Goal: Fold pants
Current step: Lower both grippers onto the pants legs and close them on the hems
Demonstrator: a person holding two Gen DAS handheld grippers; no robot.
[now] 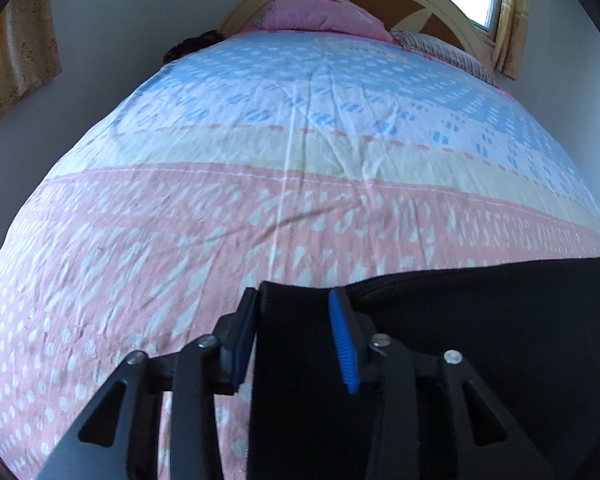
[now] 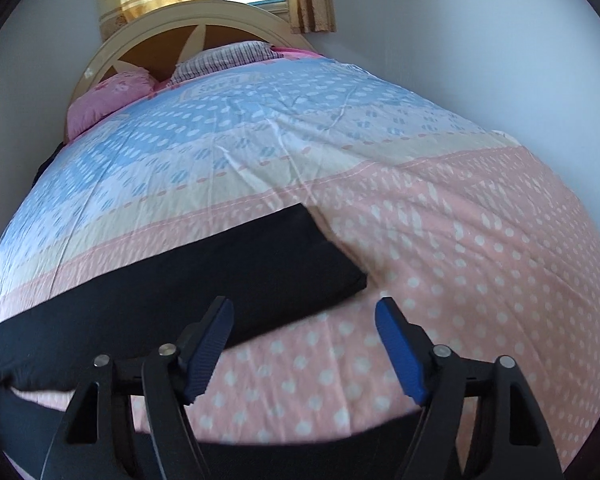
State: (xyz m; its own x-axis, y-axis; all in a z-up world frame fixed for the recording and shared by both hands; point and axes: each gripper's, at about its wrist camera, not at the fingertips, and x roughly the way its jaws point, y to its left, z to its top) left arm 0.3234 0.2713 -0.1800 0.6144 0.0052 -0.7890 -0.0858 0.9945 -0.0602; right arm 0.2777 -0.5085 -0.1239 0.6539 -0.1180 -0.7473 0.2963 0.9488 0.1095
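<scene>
Now, pants (image 2: 188, 276) lie flat across pink band of bedspread (image 1: 300, 128), near your edge of bed. Left gripper (image 1: 296, 336) straddles black band end of pants, jaws narrowed around it; can't tell whether pads actually pinch cloth. Right gripper (image 2: 304, 344) has jaws apart, nothing between, only bedspread below, pant hem just beyond left finger. You shift right gripper onto hem edge, bite both layers, then lift both ends level so fold lands square.
</scene>
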